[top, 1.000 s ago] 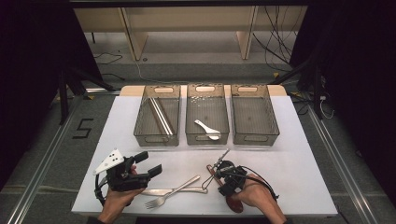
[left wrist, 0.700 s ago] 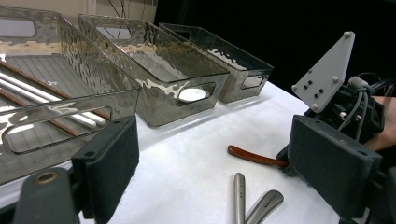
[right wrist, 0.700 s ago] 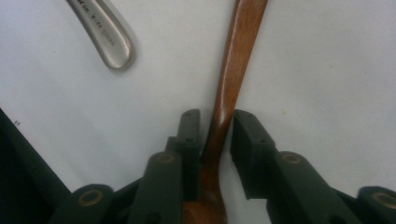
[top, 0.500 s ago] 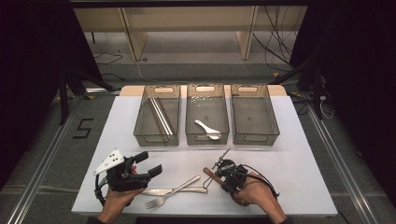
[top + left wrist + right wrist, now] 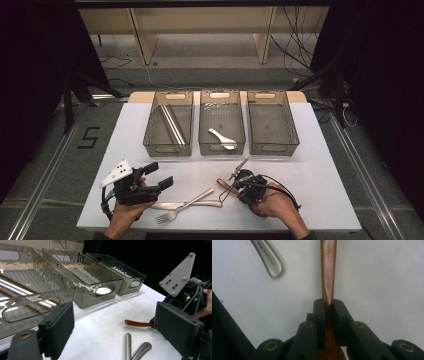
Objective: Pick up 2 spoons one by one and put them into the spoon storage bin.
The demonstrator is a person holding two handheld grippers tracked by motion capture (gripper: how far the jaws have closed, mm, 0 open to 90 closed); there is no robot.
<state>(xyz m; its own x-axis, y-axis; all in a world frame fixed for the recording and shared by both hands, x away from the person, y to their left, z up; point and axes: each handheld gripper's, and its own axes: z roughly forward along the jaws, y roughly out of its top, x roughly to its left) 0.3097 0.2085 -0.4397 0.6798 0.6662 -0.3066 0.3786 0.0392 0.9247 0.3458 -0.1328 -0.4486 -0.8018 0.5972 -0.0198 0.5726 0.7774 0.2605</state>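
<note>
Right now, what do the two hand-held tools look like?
Both tools are black with blocky dark pads. The left tool carries a pale grey three-cornered plate dotted with small dark marks. The right tool has black cables looping off its body. No sleeves show on the forearms.

This was a lab-style recording setup rather than a home. A white table stood on a grey floor between metal rails, ringed by black curtains, with loose cables beyond its far edge. Three identical bins lined that far edge, and a taped "5" marked the floor off its left edge.
</note>
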